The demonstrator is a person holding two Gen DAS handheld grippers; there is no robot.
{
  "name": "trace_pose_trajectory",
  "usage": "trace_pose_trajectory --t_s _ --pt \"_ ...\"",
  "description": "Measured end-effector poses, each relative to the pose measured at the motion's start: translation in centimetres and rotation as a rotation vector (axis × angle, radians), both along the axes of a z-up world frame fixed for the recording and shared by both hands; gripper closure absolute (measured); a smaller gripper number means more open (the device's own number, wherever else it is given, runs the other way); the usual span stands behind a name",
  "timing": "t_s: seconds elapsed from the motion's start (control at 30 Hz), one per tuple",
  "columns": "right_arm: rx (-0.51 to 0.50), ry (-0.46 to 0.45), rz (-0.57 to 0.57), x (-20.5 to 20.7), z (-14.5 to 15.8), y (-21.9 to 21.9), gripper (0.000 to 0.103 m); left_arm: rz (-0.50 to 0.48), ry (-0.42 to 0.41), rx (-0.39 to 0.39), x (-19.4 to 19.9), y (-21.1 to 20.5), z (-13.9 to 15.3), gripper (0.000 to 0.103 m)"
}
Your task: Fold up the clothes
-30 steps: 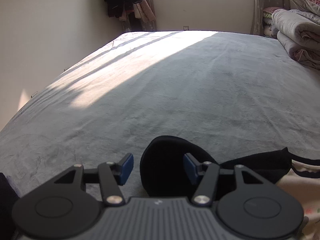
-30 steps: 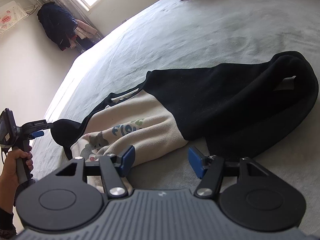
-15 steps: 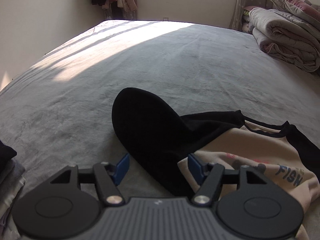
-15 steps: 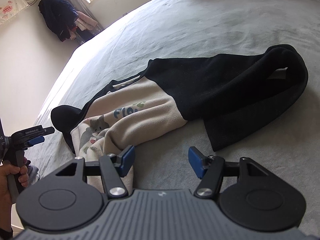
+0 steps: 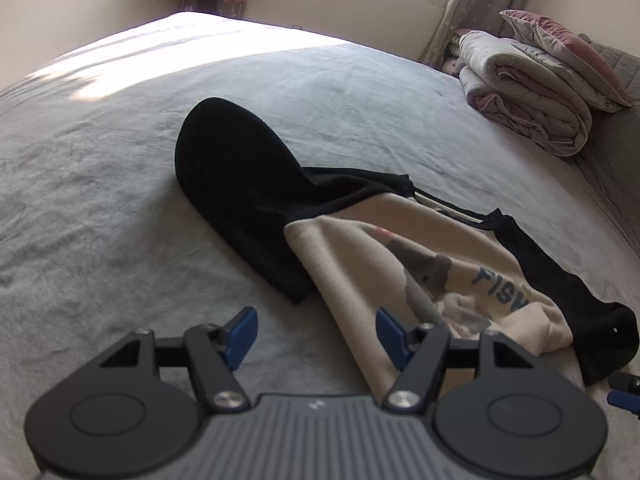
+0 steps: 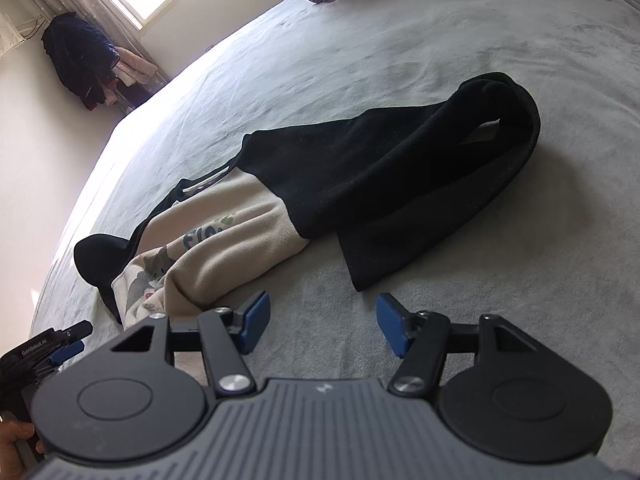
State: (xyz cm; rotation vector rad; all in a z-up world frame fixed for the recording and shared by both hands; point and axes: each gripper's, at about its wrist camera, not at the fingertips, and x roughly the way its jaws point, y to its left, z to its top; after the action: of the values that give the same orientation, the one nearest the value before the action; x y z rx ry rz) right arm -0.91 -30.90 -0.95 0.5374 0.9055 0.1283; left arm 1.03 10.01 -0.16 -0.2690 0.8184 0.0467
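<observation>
A black and cream hoodie [image 6: 380, 176] lies stretched across the grey bed. Its black hood [image 5: 232, 168] lies flat at the left end, and the cream chest [image 5: 360, 248] carries a cartoon print and blue letters. My left gripper [image 5: 316, 330] stands open low over the bed. The cream edge runs beside its right pad [image 5: 390, 330], and no pad presses on it. My right gripper [image 6: 324, 322] is open over bare bed cover, just short of the cream body [image 6: 228, 248] and the black lower part. The left gripper [image 6: 52, 348] shows at the right wrist view's lower left.
The grey bed cover [image 5: 100, 200] spreads wide to the left and beyond the hoodie. Folded quilts and a pillow [image 5: 528, 92] are stacked at the far right. Dark clothes [image 6: 80, 60] hang in the corner by the window. A hand [image 6: 16, 444] holds the left tool.
My left gripper drew back off the hood and swung right towards the cream part; the hood now lies well ahead of it. The right gripper crept a little closer to the hoodie.
</observation>
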Motion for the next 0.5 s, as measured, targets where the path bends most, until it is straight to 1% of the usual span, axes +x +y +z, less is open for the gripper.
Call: trace_pose_trajectory --t_s 0.07,0.17,0.23,0.27,0.33,0.4,0.5 --pt "0.025 -0.010 -0.009 0.3 -0.3 -0.1 0.040 -0.009 0.009 -0.042 0.3 0.1 -0.8 0.041" --pt "0.101 -0.026 -0.021 1.0 -0.9 0.0 0.040 -0.010 0.003 -0.110 1.0 0.4 -1.5 0.046" --pt "0.161 -0.026 -0.031 1.7 -1.5 0.3 0.040 -0.012 0.007 -0.137 1.6 0.4 -2.1 0.049" --pt "0.184 -0.025 -0.036 2.0 -1.8 0.5 0.043 -0.014 0.012 -0.154 1.9 0.4 -2.4 0.053" --pt "0.220 -0.021 -0.043 2.8 -2.4 1.0 0.045 -0.013 0.030 -0.202 2.3 0.6 -3.2 0.056" --pt "0.247 -0.018 -0.049 3.6 -2.9 1.7 0.048 0.000 0.046 -0.260 2.7 0.9 -4.1 0.062" --pt "0.280 -0.018 -0.060 4.8 -3.7 2.6 0.054 0.020 0.051 -0.322 3.2 1.0 -5.1 0.065"
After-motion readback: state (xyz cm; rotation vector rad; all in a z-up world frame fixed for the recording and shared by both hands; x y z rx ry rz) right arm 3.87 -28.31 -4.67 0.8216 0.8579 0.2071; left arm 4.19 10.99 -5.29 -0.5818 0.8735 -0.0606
